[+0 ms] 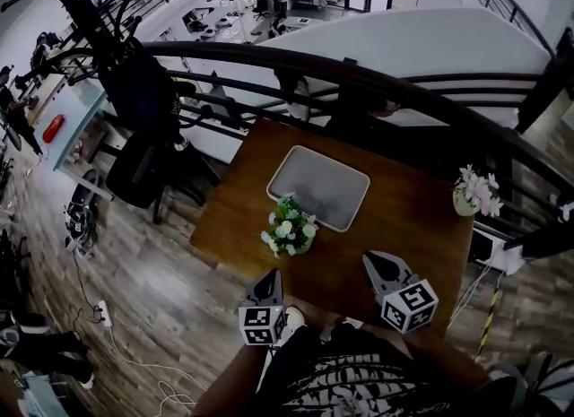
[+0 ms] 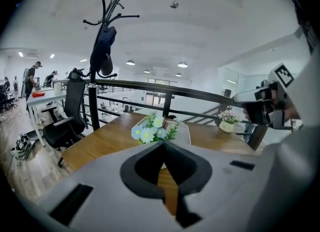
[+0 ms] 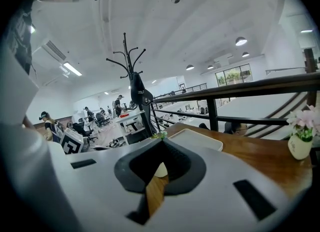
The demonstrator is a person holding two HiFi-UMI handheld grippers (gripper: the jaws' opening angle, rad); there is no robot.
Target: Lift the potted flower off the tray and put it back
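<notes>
Seen from your head, your left gripper hangs over the near edge of the wooden table, its jaws clenched together on nothing; just ahead of it and a touch to its right stands the potted flower, upright, white and pale blue blooms above a small pot; it sits at the near left corner of the grey tray, apparently on bare wood against the rim, though you cannot tell for certain; further right, your right gripper is also closed and empty, and the pot lies ahead and to its left; your left gripper looks the nearer one; a second pot with pink blooms stands well apart near the table's right edge.
</notes>
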